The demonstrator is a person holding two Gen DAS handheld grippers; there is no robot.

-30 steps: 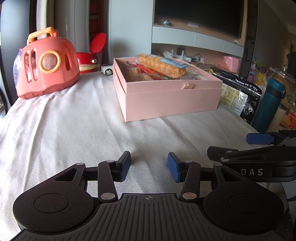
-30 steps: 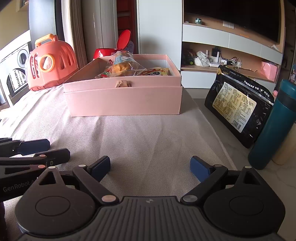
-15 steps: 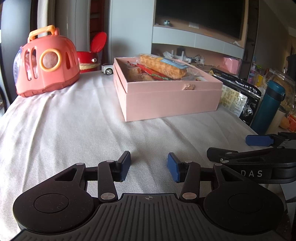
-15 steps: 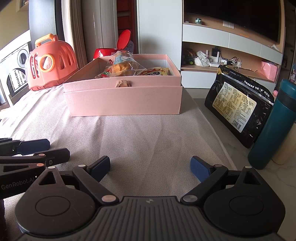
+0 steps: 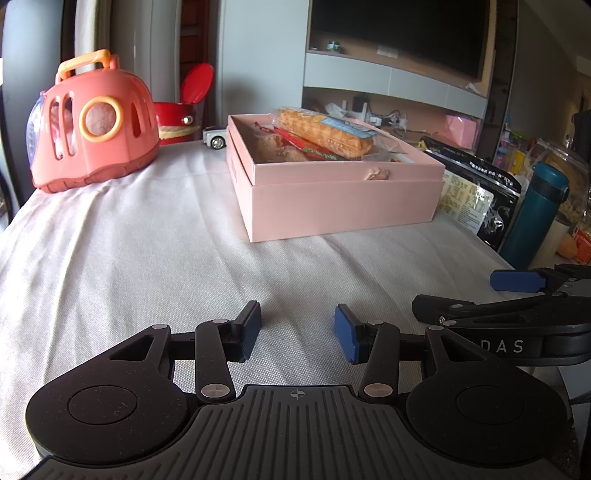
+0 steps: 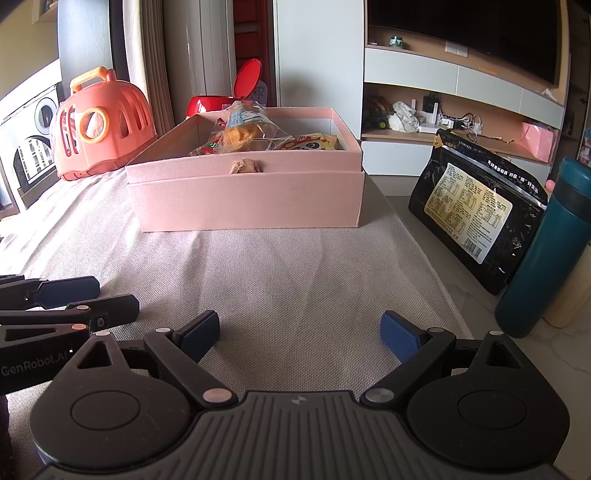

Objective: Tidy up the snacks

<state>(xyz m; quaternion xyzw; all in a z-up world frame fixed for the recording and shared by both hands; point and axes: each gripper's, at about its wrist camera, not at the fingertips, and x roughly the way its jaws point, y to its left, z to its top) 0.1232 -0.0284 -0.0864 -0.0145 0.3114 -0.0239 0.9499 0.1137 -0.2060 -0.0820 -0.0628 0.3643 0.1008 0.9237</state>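
Fingers [image 5: 251,328] of both grippers spread, empty; pale tablecloth [image 5: 129,251] beneath; television [image 6: 461,33] behind.

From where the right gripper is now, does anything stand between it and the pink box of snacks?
Nothing visible does. Only bare cloth lies between the open right gripper and the pink box. The black bag and teal bottle stand off to the right.

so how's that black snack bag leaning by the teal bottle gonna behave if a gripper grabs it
The black bag is probably floppy: it leans on the teal bottle rather than standing alone. Its glossy film looks slippery. Pushed near the top, it would likely slide or fall flat.
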